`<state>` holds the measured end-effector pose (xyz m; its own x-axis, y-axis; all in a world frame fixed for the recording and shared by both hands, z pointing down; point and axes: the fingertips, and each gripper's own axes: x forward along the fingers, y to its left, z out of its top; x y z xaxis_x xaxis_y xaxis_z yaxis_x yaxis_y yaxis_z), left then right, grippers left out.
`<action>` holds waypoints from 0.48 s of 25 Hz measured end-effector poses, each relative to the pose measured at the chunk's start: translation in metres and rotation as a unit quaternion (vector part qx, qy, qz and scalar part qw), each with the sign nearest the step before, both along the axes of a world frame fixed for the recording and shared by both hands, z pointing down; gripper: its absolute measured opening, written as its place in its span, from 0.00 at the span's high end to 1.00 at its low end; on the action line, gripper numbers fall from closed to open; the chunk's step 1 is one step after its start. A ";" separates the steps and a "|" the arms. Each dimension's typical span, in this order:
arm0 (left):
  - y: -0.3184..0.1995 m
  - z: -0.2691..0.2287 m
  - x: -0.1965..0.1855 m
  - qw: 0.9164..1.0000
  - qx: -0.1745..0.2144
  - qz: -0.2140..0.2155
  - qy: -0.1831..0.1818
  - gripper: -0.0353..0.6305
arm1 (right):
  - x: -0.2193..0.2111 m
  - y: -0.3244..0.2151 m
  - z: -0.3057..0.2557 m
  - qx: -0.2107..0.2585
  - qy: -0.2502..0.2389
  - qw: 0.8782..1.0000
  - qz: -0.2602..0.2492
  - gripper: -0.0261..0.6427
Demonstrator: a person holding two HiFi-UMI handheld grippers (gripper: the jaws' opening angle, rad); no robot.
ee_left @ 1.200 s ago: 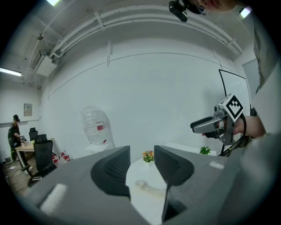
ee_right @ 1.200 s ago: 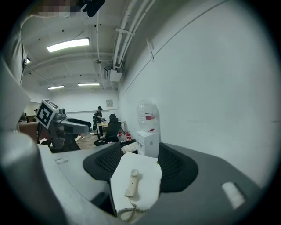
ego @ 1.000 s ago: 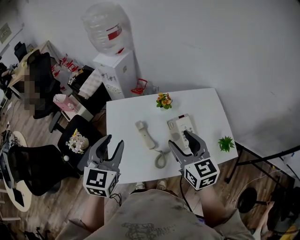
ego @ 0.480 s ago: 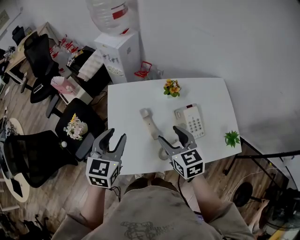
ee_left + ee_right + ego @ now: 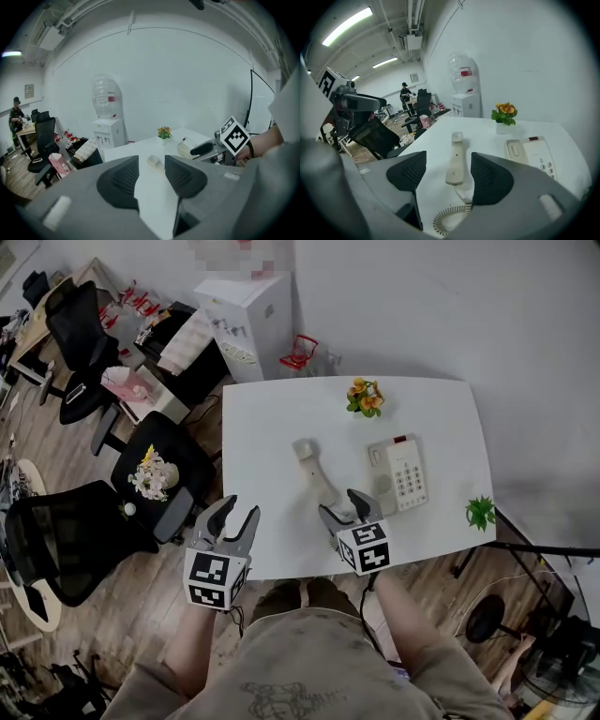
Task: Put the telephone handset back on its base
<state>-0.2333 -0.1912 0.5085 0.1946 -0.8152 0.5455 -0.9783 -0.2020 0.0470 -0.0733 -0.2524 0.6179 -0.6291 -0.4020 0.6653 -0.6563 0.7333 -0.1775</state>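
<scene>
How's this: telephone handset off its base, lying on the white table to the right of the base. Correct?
Wrong side. The head view shows the telephone handset off its base, lying on the white table to the left of the base, not the right.

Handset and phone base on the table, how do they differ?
The handset is a slim bar; the base is a broad block with a keypad. The handset lies slanted, left of the base, whose cradle stands empty. Both are pale plastic, resting flat on the white table.
</scene>
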 end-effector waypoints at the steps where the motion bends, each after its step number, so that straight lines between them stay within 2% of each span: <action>1: 0.000 0.005 -0.001 1.000 -0.005 0.000 0.001 0.69 | -0.002 0.000 0.009 -0.007 0.005 1.000 0.001 0.49; 12: 0.008 0.054 -0.005 0.998 -0.055 0.010 0.012 0.68 | -0.021 -0.005 0.091 -0.060 0.058 0.996 0.012 0.48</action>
